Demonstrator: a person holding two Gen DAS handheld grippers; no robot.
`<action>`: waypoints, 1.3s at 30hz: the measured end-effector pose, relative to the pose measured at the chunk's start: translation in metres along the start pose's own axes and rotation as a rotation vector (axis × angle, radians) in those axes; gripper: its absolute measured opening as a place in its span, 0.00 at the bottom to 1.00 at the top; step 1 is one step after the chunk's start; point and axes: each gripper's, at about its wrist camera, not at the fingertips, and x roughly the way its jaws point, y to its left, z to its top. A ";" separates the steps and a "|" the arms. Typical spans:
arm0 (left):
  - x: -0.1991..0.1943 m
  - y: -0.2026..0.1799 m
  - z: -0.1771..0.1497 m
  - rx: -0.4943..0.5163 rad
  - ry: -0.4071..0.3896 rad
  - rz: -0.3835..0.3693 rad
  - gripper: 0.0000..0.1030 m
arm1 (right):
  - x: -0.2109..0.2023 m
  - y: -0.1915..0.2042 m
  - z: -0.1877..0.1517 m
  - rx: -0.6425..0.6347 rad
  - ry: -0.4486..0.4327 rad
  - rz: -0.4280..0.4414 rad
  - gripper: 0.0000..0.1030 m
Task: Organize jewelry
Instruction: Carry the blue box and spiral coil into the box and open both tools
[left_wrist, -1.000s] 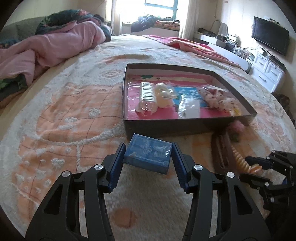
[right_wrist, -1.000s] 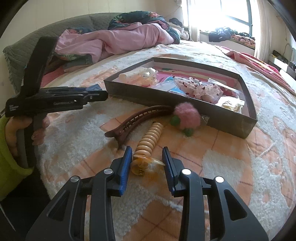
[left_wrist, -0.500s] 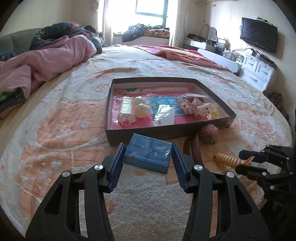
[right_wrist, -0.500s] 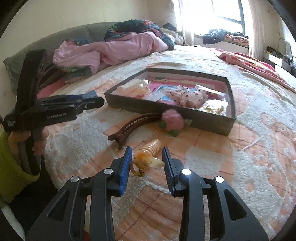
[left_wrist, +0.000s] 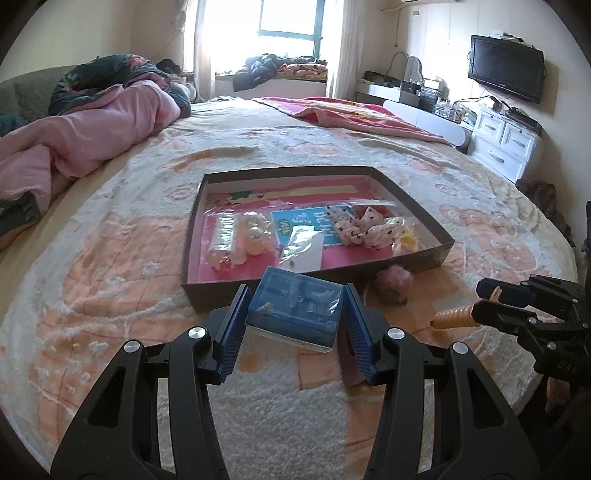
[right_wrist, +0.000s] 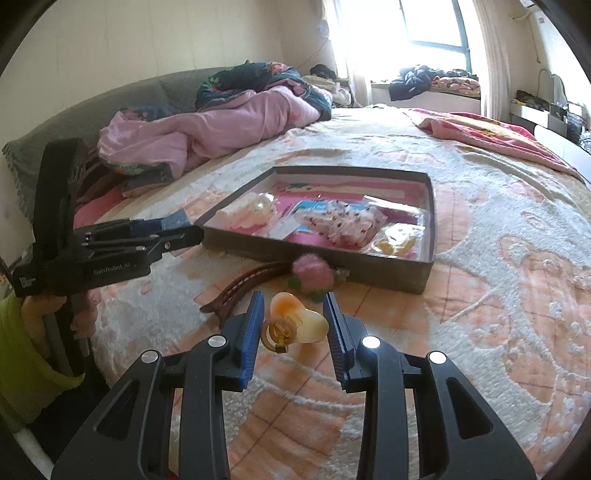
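My left gripper (left_wrist: 293, 317) is shut on a clear blue plastic box (left_wrist: 295, 308) and holds it above the bed, just in front of the dark tray (left_wrist: 192, 229). My right gripper (right_wrist: 295, 325) is shut on an orange ribbed hair clip (right_wrist: 295, 325), lifted off the bed; it also shows in the left wrist view (left_wrist: 456, 317). The tray (right_wrist: 430, 221) holds bagged hair accessories. A brown hair claw (right_wrist: 243, 282) and a pink pompom (right_wrist: 314, 271) lie on the bedspread in front of the tray.
A pink quilt (left_wrist: 92, 129) is heaped at the left of the bed. A pink blanket (left_wrist: 351, 114) lies at the far side. White drawers (left_wrist: 506, 144) and a wall TV (left_wrist: 506, 68) stand on the right.
Both grippers have risen and pulled back from the tray. The right gripper has lifted the orange clip off the bed. The left still holds the blue box.
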 end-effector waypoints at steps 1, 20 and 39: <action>0.002 -0.001 0.001 0.001 0.000 -0.002 0.41 | 0.000 -0.002 0.001 0.004 -0.004 -0.004 0.31; 0.053 -0.020 0.045 0.024 0.003 -0.035 0.41 | 0.015 -0.050 0.047 0.046 -0.060 -0.104 0.31; 0.102 -0.002 0.052 -0.020 0.056 -0.024 0.41 | 0.091 -0.078 0.097 0.063 0.009 -0.165 0.30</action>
